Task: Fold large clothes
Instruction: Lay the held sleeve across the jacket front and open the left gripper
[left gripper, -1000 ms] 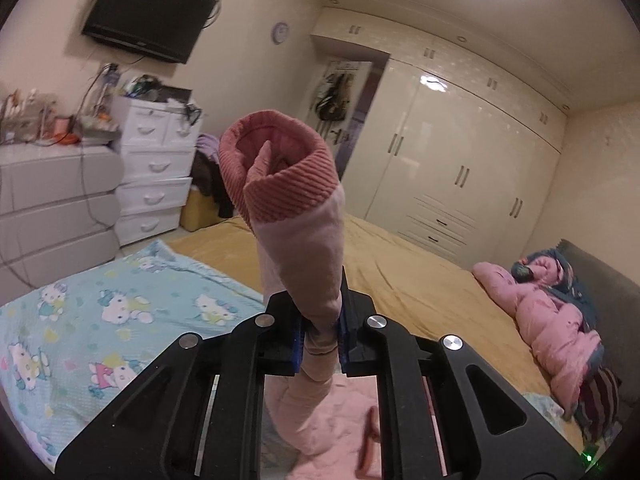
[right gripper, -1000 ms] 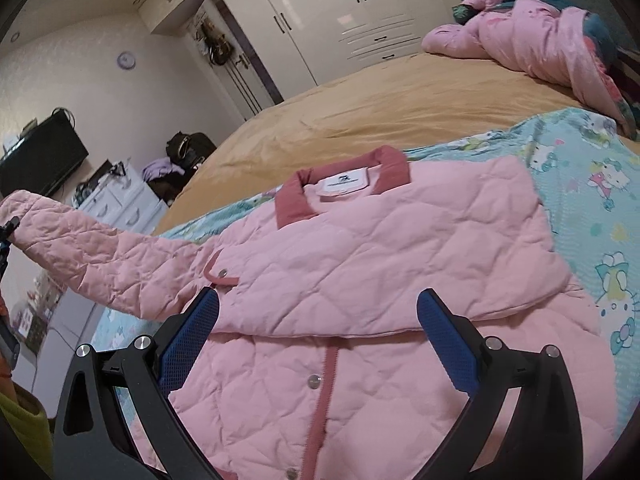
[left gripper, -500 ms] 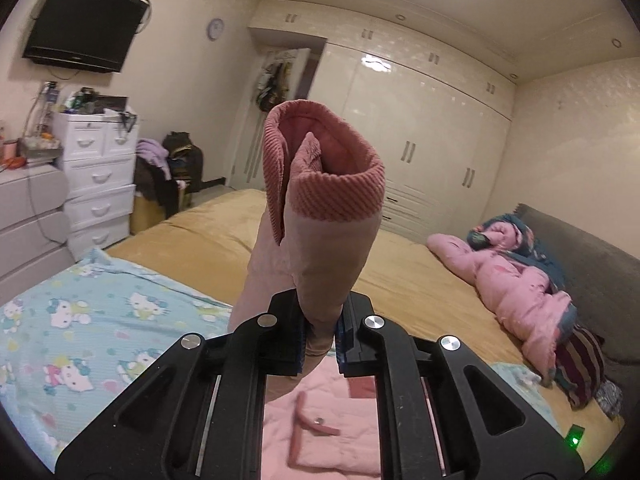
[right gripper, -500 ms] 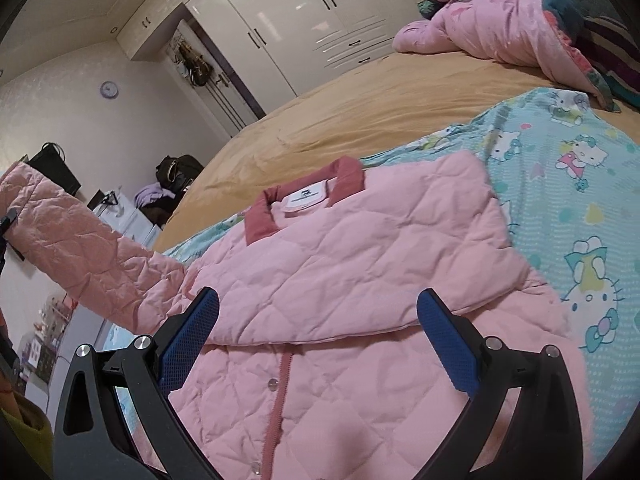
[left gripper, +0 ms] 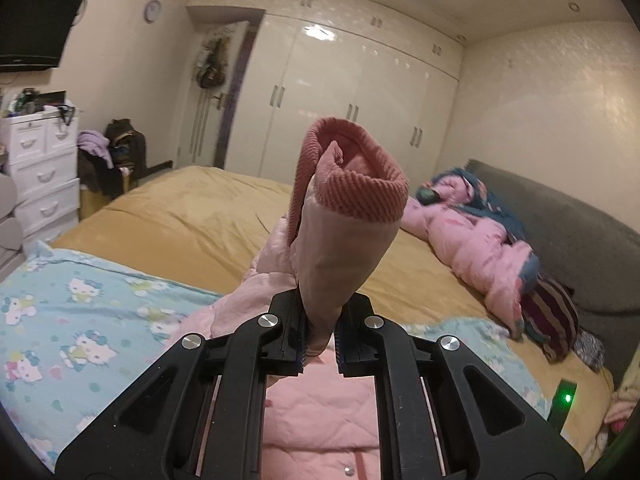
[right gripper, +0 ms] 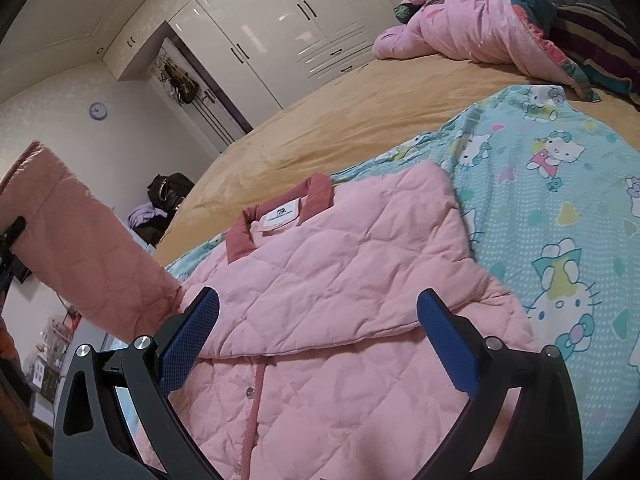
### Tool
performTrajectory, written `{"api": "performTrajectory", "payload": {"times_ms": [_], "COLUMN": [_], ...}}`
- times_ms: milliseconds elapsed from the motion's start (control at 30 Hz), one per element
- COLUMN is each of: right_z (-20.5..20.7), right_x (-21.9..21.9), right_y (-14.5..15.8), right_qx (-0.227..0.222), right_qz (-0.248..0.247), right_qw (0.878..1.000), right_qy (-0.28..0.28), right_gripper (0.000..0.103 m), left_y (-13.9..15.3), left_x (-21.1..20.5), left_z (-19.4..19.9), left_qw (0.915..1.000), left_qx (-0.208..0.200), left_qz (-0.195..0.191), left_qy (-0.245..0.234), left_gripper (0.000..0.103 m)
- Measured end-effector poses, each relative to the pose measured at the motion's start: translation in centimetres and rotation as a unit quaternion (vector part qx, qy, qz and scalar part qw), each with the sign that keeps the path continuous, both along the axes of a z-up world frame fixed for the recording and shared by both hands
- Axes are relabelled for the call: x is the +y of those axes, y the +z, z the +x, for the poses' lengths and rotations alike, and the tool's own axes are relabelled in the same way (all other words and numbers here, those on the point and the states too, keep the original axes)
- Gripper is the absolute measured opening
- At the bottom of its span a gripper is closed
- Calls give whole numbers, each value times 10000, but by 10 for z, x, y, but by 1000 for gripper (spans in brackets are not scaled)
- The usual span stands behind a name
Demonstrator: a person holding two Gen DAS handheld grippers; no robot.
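Note:
A pink quilted jacket [right gripper: 328, 280] with a dark-pink collar lies on a blue cartoon-print sheet [right gripper: 560, 208] on the bed, one sleeve folded across its chest. My left gripper [left gripper: 320, 340] is shut on the other sleeve [left gripper: 344, 248] just below its ribbed dark-pink cuff and holds it up in the air. That raised sleeve also shows at the left of the right wrist view [right gripper: 80, 240]. My right gripper [right gripper: 316, 328] is open and empty, hovering above the jacket's front.
A mustard bedspread [left gripper: 200, 216] covers the bed. A bundled pink duvet [left gripper: 480, 240] and a striped pillow lie by the grey headboard. White wardrobes [left gripper: 360, 100] line the far wall. White drawers [left gripper: 40, 168] and a wall TV stand left.
My left gripper has swung to the right with the sleeve, carrying it over towards the jacket's body. My right gripper has stayed open and shifted a little above the jacket.

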State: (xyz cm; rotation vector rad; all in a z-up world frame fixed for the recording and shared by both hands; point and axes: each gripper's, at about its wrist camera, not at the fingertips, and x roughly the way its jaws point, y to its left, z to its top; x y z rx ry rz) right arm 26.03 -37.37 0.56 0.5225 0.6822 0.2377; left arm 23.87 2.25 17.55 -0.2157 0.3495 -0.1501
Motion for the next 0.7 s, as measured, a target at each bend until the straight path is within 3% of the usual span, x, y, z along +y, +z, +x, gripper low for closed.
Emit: {"api": "performTrajectory", "payload": {"times_ms": [300, 700], "right_z": [-3, -10], "right_x": [-23, -60], "right_y": [-4, -6], "right_qx": [45, 69], "right_qz": [-49, -70], "right_qw": [9998, 9985], "right_qy": [-195, -543], "right_gripper": [99, 99], "left_y": [-36, -104], "left_x": [-39, -107], "left_z": [5, 13], "left_qw": [9984, 9896], "left_qx": [318, 922], "left_qz": [17, 260], "left_qy": [-458, -1070], "left_gripper": [4, 4]}}
